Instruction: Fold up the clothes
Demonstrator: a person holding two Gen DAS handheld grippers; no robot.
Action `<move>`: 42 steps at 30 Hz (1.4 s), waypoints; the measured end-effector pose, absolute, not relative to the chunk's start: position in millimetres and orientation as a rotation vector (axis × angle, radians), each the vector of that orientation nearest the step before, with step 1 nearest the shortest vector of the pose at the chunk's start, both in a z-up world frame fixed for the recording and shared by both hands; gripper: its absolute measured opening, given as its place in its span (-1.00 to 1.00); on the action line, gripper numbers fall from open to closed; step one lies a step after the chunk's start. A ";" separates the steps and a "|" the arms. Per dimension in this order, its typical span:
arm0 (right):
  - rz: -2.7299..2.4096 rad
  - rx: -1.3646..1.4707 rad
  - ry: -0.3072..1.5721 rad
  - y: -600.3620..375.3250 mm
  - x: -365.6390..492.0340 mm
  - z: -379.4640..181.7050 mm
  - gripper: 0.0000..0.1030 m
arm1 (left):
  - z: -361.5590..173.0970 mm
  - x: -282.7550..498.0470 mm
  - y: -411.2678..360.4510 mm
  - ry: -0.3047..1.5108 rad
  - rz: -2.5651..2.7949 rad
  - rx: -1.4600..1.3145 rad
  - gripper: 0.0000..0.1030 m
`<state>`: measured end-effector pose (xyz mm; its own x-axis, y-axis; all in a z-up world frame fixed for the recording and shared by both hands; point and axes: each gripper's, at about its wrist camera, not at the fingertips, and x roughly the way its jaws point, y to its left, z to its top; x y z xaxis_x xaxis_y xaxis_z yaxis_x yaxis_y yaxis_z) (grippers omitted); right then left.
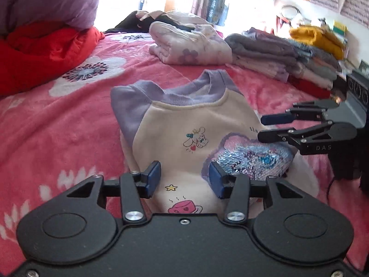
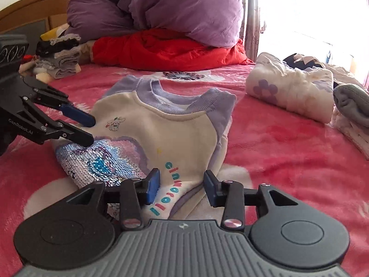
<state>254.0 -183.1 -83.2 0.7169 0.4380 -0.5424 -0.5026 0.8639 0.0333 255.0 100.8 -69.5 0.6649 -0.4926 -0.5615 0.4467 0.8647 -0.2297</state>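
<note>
A folded cream sweatshirt (image 1: 182, 124) with lilac collar and sleeves and a sequin heart (image 1: 249, 159) lies on the pink flowered blanket (image 1: 57, 133). My left gripper (image 1: 185, 173) hovers over its near hem, open, with no cloth pinched between the blue pads. My right gripper (image 1: 261, 128) comes in from the right over the heart's edge, also open. In the right wrist view the same sweatshirt (image 2: 175, 129) lies ahead. There the right gripper (image 2: 182, 177) stands open over the lettered hem, and the left gripper (image 2: 92, 131) sits open at the sequin heart (image 2: 99, 159).
A folded cream garment with purple flowers (image 1: 189, 46) and a stack of grey folded clothes (image 1: 276, 53) lie beyond the sweatshirt, with a yellow garment (image 1: 316, 39) behind. A red quilt (image 1: 41, 53) and purple duvet (image 1: 46, 0) are piled at the far left. A small dark stack (image 2: 60, 55) sits by the headboard.
</note>
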 end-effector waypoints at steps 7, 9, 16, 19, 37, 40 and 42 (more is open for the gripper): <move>0.437 0.389 0.653 -227.4 275.2 -93.5 0.34 | -89.2 279.5 146.9 0.763 -0.380 -0.521 0.00; 0.439 0.487 0.696 -234.7 283.0 -104.1 0.37 | -98.0 285.4 150.7 0.793 -0.375 -0.609 0.05; 0.483 0.557 0.725 -227.3 301.1 -116.2 0.57 | -114.3 301.8 152.1 0.809 -0.400 -0.811 0.05; 0.493 0.543 0.729 -219.5 306.4 -117.0 0.57 | -115.1 305.0 146.4 0.803 -0.415 -0.831 0.04; 0.533 0.815 0.740 -232.6 304.5 -127.1 -0.55 | -121.6 295.7 145.1 0.838 -0.396 -0.913 -0.36; 0.491 0.771 0.752 -229.5 302.1 -129.3 -0.28 | -121.9 290.1 151.6 0.841 -0.410 -0.928 -0.09; 0.482 0.771 0.740 -230.1 297.9 -127.7 -0.12 | -128.1 285.2 153.6 0.836 -0.395 -0.934 -0.09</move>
